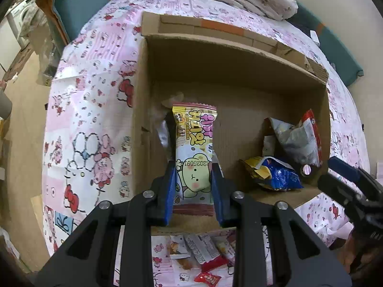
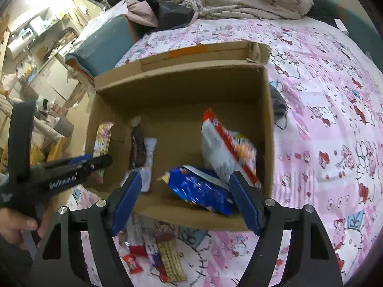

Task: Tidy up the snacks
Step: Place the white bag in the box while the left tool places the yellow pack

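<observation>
My left gripper (image 1: pixel 193 167) is shut on a yellow and pink cartoon snack packet (image 1: pixel 194 148) and holds it over the left part of the open cardboard box (image 1: pixel 229 71). The packet (image 2: pixel 103 143) and left gripper (image 2: pixel 95 161) also show at the left of the right wrist view. My right gripper (image 2: pixel 185 179) is open and empty above the box's near wall (image 2: pixel 191 217). Inside the box lie a blue snack bag (image 2: pixel 201 189), a white and red bag (image 2: pixel 227 148), a dark brown bar (image 2: pixel 138 148) and a white packet (image 2: pixel 149 162). The blue bag (image 1: pixel 275 172) and white and red bag (image 1: pixel 299 138) sit at the box's right.
Several small snacks (image 2: pixel 153 256) lie on the pink patterned sheet (image 2: pixel 323 119) in front of the box; they also show in the left wrist view (image 1: pixel 203 251). Folded bedding (image 2: pixel 251 0) lies behind the box. The bed edge and a cluttered floor are to the left.
</observation>
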A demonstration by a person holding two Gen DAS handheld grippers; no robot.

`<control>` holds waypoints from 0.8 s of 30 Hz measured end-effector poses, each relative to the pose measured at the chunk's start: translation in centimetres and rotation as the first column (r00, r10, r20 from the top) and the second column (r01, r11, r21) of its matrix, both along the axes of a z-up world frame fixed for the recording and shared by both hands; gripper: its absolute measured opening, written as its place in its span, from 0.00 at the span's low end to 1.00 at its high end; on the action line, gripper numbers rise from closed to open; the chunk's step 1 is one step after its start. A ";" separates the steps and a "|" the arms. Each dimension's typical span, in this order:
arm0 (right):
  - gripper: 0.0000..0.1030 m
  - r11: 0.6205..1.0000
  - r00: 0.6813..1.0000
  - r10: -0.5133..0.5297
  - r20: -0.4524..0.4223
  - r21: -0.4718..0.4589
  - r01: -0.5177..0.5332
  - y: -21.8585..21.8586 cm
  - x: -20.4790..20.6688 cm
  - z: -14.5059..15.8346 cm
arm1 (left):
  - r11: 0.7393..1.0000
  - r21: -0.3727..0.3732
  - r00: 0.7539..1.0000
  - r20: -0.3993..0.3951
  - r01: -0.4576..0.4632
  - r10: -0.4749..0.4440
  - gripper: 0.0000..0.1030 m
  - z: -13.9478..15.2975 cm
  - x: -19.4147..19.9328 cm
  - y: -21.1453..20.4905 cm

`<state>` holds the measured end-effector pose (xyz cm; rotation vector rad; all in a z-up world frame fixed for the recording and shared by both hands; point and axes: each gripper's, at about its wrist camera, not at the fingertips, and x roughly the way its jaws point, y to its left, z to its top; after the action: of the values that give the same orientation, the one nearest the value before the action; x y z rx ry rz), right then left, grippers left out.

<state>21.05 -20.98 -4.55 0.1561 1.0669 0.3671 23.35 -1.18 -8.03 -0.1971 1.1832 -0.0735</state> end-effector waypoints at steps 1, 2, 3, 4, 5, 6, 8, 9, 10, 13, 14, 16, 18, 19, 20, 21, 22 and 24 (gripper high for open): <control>0.76 1.000 1.000 -0.010 -0.002 -0.003 0.010 -0.3 -0.3 0.0 | 1.000 0.000 1.000 -0.005 0.011 -0.011 0.24 -0.1 0.2 -0.4; 0.76 1.000 1.000 -0.012 -0.012 0.003 0.012 -0.5 -0.6 0.0 | 1.000 0.001 1.000 -0.007 0.018 -0.018 0.24 -0.1 0.3 -0.6; 0.76 1.000 1.000 -0.012 -0.017 0.010 0.013 -0.6 -0.9 0.0 | 1.000 0.002 1.000 -0.008 0.028 -0.028 0.24 -0.1 0.4 -1.0; 0.76 1.000 1.000 -0.019 -0.013 0.016 0.019 -0.8 -1.3 0.2 | 0.999 0.003 0.999 -0.007 0.039 -0.039 0.24 0.0 0.6 -1.4; 0.76 0.999 1.000 -0.031 -0.004 0.016 0.031 -1.1 -1.5 0.4 | 0.999 0.010 0.999 0.001 0.043 -0.043 0.24 0.0 0.8 -1.7; 0.76 0.999 0.999 -0.038 0.006 0.019 0.038 -1.2 -1.9 0.7 | 0.999 0.022 0.999 0.009 0.047 -0.047 0.24 0.0 1.0 -2.0; 0.76 0.998 0.998 -0.056 0.017 0.025 0.055 -1.6 -1.5 0.7 | 0.998 0.034 0.999 0.009 0.048 -0.048 0.24 -0.2 1.5 -2.3; 0.76 0.997 0.998 -0.065 0.011 0.030 0.065 -1.7 -1.1 0.4 | 0.998 0.035 0.999 0.003 0.049 -0.049 0.25 -0.4 1.7 -2.4; 0.76 0.997 0.998 -0.062 -0.008 0.034 0.063 -1.6 -0.5 0.0 | 0.998 0.035 0.999 -0.008 0.049 -0.049 0.26 -0.6 2.0 -2.6; 0.74 0.998 0.997 -0.057 -0.043 0.008 0.057 -1.2 0.2 -1.2 | 0.999 0.019 0.999 -0.015 0.049 -0.049 0.46 -0.8 2.0 -2.8; 0.74 0.998 0.997 -0.053 -0.058 0.022 0.055 -1.2 0.2 -1.4 | 0.998 0.030 0.999 -0.010 0.051 -0.051 0.58 -0.8 1.9 -2.9; 0.74 0.995 0.995 -0.052 -0.088 0.075 0.059 -1.6 0.1 -1.7 | 0.997 0.057 0.998 0.003 0.061 -0.061 0.72 -0.6 1.6 -3.2; 0.74 0.995 0.994 -0.062 -0.087 0.075 0.068 -2.0 -0.2 -1.6 | 0.996 0.058 0.997 0.004 0.071 -0.072 0.79 -0.4 1.4 -3.4; 0.74 0.995 0.994 -0.066 -0.087 0.073 0.072 -2.1 -0.3 -1.5 | 0.996 0.058 0.997 0.002 0.074 -0.074 0.80 -0.3 1.3 -3.4; 0.74 0.994 0.994 -0.069 -0.087 0.078 0.076 -2.3 -0.4 -1.5 | 0.996 0.055 0.997 0.002 0.075 -0.075 0.80 -0.1 1.2 -3.3; 0.74 0.993 0.994 -0.072 -0.087 0.084 0.080 -2.5 -0.4 -1.4 | 0.996 0.053 0.997 0.003 0.072 -0.072 0.80 0.0 1.1 -3.2; 0.74 0.993 0.993 -0.077 -0.084 0.086 0.084 -2.6 -0.6 -1.3 | 0.997 0.050 0.998 0.005 0.061 -0.062 0.80 0.3 0.9 -3.0; 0.76 0.993 0.994 -0.081 -0.078 0.083 0.088 -2.7 -0.7 -1.0 | 0.998 0.045 0.999 0.011 0.049 -0.050 0.80 0.7 0.7 -2.6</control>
<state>20.31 -23.72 -5.59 0.2934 1.1151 0.3332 24.03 -3.81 -7.31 -0.1276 1.1767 -0.0910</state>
